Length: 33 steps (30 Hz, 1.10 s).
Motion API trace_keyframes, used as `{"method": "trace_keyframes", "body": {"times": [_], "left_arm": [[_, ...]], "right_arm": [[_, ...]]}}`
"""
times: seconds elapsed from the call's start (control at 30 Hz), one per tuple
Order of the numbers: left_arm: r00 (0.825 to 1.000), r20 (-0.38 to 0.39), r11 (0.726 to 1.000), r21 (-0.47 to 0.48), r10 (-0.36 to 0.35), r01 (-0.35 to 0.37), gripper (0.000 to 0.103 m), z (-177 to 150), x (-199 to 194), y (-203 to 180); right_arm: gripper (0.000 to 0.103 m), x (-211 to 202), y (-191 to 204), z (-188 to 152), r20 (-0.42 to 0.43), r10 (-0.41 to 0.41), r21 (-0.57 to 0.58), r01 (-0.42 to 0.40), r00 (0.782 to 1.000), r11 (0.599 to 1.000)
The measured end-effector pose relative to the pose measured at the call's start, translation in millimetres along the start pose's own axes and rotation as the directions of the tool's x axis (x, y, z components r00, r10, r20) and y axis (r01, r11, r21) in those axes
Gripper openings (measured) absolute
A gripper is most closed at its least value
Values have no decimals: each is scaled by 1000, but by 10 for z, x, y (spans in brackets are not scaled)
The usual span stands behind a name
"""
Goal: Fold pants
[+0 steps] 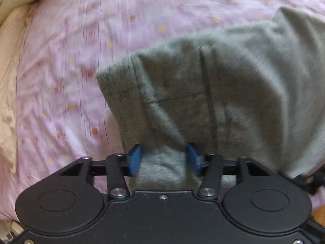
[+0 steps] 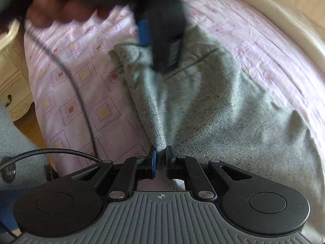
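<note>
The grey pants [image 1: 213, 93] lie on a pink patterned bedsheet [image 1: 71, 61]. In the left wrist view my left gripper [image 1: 164, 158] has its blue pads apart, with a bunch of grey fabric between them; the hemmed edge of the pants drapes out in front. In the right wrist view my right gripper [image 2: 160, 158] is shut on a pinched fold of the pants [image 2: 223, 111], which fan out ahead of it. The left gripper [image 2: 154, 32] shows blurred at the top of that view, over the pants' far end.
A beige padded bed edge [image 1: 12, 40] runs along the left; it also curves along the right in the right wrist view [image 2: 284, 16]. A cream carved dresser [image 2: 12, 77] stands beside the bed at left. A black cable [image 2: 50, 152] trails from my right gripper.
</note>
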<state>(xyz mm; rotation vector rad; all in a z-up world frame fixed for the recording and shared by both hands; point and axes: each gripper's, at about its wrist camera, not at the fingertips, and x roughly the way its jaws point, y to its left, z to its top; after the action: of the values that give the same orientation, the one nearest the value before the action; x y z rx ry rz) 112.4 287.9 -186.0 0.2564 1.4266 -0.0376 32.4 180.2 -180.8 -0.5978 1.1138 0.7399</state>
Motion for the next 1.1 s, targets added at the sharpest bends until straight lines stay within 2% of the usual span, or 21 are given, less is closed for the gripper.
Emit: {"method": "trace_keyframes", "body": {"times": [0.13,0.23,0.37,0.5,0.57,0.67,0.7,0.77,0.9,0.97,1.03,1.07,1.1], "left_arm": [[1000,-9,998,53,16,-16,62,-18,-65,-28],[999,-31,996,83,21,-19,54,45,-201,-85],[998,56,999,-27,-39,40,56,307,-473,-93],[994,86,992,-97,-70,79,57,572,-515,-227],[997,67,994,-93,-50,56,57,540,-449,-317],[1000,-19,998,-51,-22,21,60,289,-213,-432],[999,-28,999,-42,-18,17,60,180,-139,-447],[1000,27,998,-56,-2,4,63,20,-152,-461],[1000,-10,991,-135,-6,5,63,25,-156,-424],[1000,-21,988,-153,-6,3,64,63,-134,-425],[1000,-27,988,-153,-2,-2,64,95,-122,-426],[1000,-29,988,-154,-1,-3,64,105,-115,-424],[1000,-30,988,-155,-1,-4,64,113,-96,-430]], "right_arm": [[15,-137,-136,9,26,28,94,-31,999,995],[17,-353,-425,-45,82,48,241,-66,995,968],[18,-648,-943,-150,167,-45,416,-29,985,909],[19,-780,-1549,-230,199,-125,507,7,972,862],[22,-735,-1854,-227,197,-140,516,18,970,856],[24,-609,-2275,-208,182,-135,506,25,974,862],[24,-563,-2380,-190,179,-121,504,15,976,864],[24,-376,-2558,-154,167,-77,493,-16,983,870],[24,-67,-2728,-85,140,-6,437,-56,990,898],[24,40,-2793,-92,109,75,435,-116,991,893],[25,118,-2814,-105,49,208,469,-206,977,859],[26,77,-2758,-128,55,254,463,-250,966,850],[26,25,-2676,-153,66,262,437,-264,963,860]]}}
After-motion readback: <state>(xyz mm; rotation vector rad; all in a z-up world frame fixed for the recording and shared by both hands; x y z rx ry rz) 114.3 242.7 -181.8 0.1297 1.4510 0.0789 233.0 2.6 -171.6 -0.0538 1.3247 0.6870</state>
